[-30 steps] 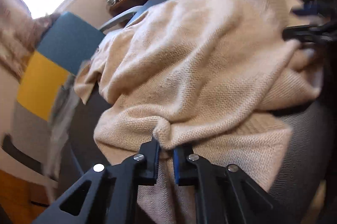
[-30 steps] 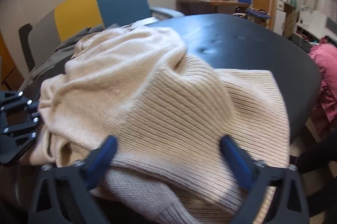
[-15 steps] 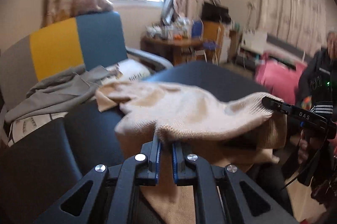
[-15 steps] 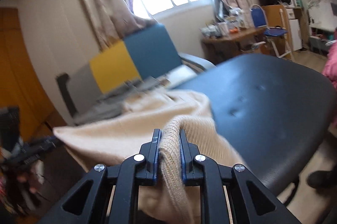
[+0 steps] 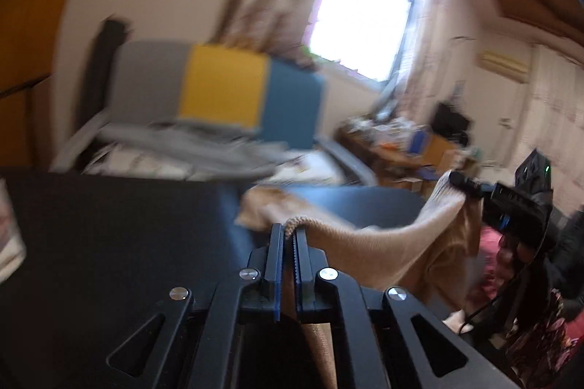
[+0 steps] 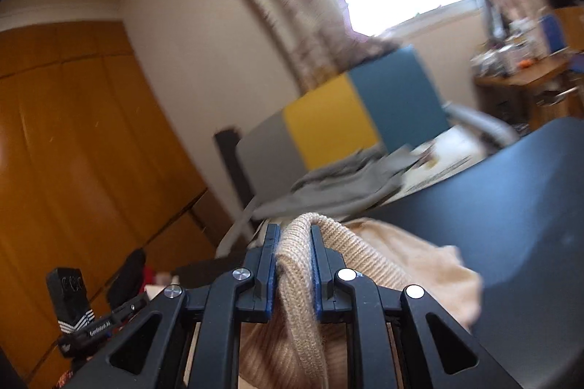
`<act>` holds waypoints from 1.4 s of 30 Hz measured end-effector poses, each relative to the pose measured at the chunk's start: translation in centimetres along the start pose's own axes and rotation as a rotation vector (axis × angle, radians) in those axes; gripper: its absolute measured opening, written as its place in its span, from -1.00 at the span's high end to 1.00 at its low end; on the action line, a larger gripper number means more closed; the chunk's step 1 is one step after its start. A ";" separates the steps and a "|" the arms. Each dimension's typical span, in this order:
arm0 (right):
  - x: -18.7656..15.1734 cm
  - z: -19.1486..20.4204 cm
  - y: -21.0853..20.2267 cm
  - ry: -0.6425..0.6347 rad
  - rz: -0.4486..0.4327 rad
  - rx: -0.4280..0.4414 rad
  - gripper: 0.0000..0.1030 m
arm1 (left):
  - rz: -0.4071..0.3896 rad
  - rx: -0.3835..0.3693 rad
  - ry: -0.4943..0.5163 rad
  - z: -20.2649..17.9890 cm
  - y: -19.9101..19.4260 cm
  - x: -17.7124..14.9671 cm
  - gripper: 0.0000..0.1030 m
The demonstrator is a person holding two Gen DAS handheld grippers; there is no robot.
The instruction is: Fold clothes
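1. Above the near edge of the dark table (image 5: 109,243), the beige knit sweater (image 5: 383,243) hangs lifted between two grippers — its far part trails on the tabletop, the rest sags in a loose swag off the table's right side.

2. The left gripper (image 5: 288,235) is clamped tight on a thin edge of the knit; only a nub of fabric shows above its blue pads.

3. The right gripper (image 6: 295,243) is likewise closed on a thick ribbed band, probably hem or cuff, which bulges up between the jaws and drapes down the near side.

4. Handling, as a judgement: the sweater looks soft, limp and stretchy, with enough weight to sag. It will not hold a shape, so folds must be laid flat on the table. The ribbed edges and corners are the firmest places to pinch — mid-panel grips would only bunch the knit.

5. Writing: small white lettering sits on the dark device (image 6: 91,330) at near left in the right wrist view, too blurred to read. No label shows on the sweater.
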State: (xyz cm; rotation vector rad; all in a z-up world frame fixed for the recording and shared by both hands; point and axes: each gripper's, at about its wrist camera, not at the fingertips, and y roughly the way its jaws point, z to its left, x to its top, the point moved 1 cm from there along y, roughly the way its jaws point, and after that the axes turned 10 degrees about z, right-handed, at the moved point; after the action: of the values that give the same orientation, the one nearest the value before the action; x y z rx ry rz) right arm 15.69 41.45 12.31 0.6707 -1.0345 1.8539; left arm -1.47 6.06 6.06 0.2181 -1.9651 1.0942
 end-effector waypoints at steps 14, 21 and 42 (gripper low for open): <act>-7.6 -4.4 18.1 0.018 0.387 -0.047 -0.15 | 0.245 0.054 -0.094 6.8 6.6 -11.1 0.64; -7.1 -5.5 6.5 -0.089 0.232 -0.220 -0.42 | 0.208 -0.024 0.127 1.6 9.1 -7.2 0.48; -14.6 -6.4 8.6 -0.281 0.399 -0.365 0.04 | 0.488 -0.060 0.333 -0.2 18.9 -5.4 0.43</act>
State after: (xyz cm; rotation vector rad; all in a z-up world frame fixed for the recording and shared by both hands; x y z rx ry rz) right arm 14.60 38.36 -5.47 0.5400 -1.7451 1.8553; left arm -7.68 16.31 -9.56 -0.4730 -1.7831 1.2757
